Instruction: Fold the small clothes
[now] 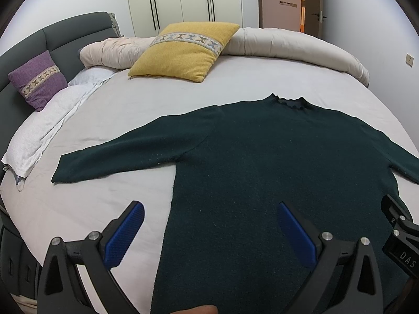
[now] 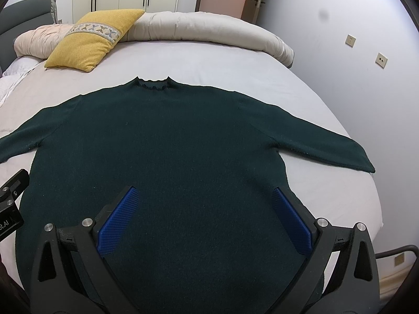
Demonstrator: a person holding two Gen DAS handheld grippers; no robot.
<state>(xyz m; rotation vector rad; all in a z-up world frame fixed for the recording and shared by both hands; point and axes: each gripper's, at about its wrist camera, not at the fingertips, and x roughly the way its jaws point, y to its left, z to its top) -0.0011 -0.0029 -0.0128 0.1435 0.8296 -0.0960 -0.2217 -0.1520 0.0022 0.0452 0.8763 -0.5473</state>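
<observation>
Well, sweater (image 2: 162, 141) lies flat (yellow pillow (image 1: 183, 49) beyond); both grippers' jaws spread.

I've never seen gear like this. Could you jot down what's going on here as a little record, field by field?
garment: dark green sweater, lying flat, both sleeves spread out
surface: bed with pale sheet
left tool: open, holding nothing, over the sweater's left edge near the hem
right tool: open, holding nothing, over the sweater's lower body
behind sweater: yellow pillow, purple pillow, rolled beige duvet
folding: not yet begun
</observation>
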